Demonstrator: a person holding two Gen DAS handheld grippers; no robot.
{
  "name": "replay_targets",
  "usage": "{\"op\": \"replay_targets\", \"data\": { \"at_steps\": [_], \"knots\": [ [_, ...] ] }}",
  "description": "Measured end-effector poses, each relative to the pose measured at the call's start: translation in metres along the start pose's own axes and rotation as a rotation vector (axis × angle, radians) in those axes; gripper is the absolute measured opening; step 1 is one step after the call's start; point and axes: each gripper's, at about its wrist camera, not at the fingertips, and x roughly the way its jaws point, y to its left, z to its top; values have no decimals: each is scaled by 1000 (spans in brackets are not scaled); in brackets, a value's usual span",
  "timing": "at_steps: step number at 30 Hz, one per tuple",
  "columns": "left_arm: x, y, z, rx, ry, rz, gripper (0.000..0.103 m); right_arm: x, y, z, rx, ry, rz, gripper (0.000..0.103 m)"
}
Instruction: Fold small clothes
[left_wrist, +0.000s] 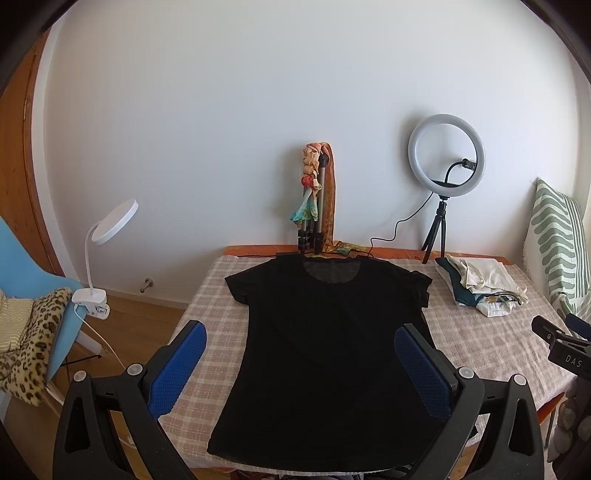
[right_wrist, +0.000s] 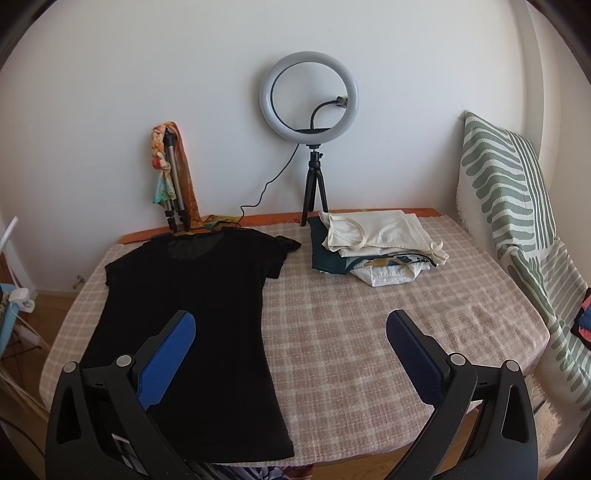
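Black T-shirt (left_wrist: 325, 354) flat on table

Shirt left, clothes pile right

T-shirt (right_wrist: 192, 314) lies flat on the tabletop (right_wrist: 369, 332), folded clothes pile (right_wrist: 373, 247) to its right, ring light (right_wrist: 308, 96) and tripod (right_wrist: 173, 184) behind against the wall.

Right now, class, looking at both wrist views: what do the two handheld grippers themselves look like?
Both are alike. The left gripper and the right gripper each have two angular black plastic fingers with triangular cut-outs and round silver fasteners, lined with dimpled blue pads. The right gripper's body, seen at the left view's edge, bears white letters "DAS". No cables or sleeves show.
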Motion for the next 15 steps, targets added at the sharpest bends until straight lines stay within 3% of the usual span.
{"op": "replay_targets", "data": {
  "at_steps": [15],
  "knots": [
    [-7, -1, -5, 5, -15, 4, 103, 0, 1, -3, 1, 0, 0, 103]
  ]
}}
